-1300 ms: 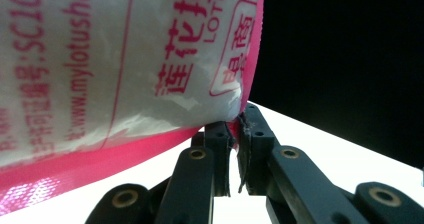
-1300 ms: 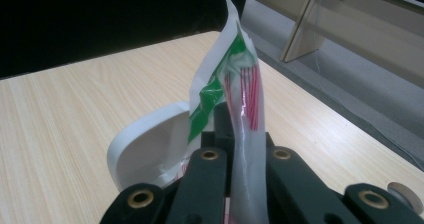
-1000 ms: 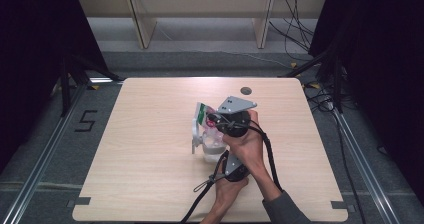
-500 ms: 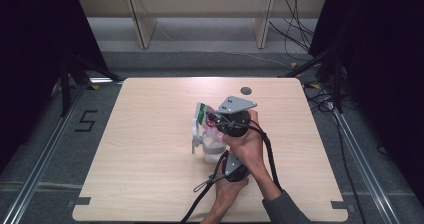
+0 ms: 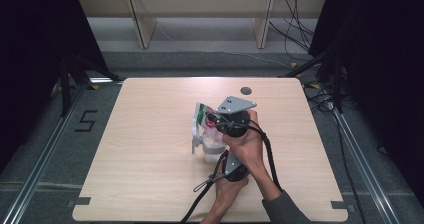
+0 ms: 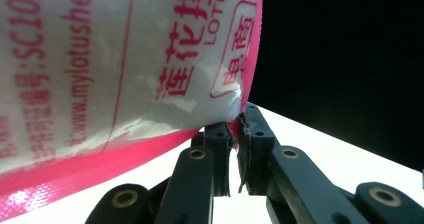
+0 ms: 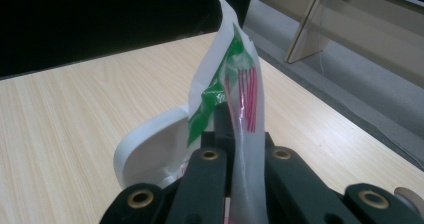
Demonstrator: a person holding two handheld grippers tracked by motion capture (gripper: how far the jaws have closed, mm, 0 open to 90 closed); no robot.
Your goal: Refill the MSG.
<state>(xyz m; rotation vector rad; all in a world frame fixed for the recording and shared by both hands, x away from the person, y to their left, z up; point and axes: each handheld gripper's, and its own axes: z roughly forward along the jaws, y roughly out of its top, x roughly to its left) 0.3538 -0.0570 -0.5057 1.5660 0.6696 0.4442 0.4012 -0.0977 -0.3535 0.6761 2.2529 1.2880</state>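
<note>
1 pale wooden table [image 5: 150, 184], grey floor [image 5: 200, 59], wooden shelf legs [image 5: 142, 24], dark surroundings

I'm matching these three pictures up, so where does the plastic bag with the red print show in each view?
High view: the bag stands mid-table, just left of the right gripper.
Left gripper view: it covers the upper left, its red edge pinched between the jaws.
Right gripper view: it rises at centre from the shut jaws.
Shared landmark: the wooden table.
</note>
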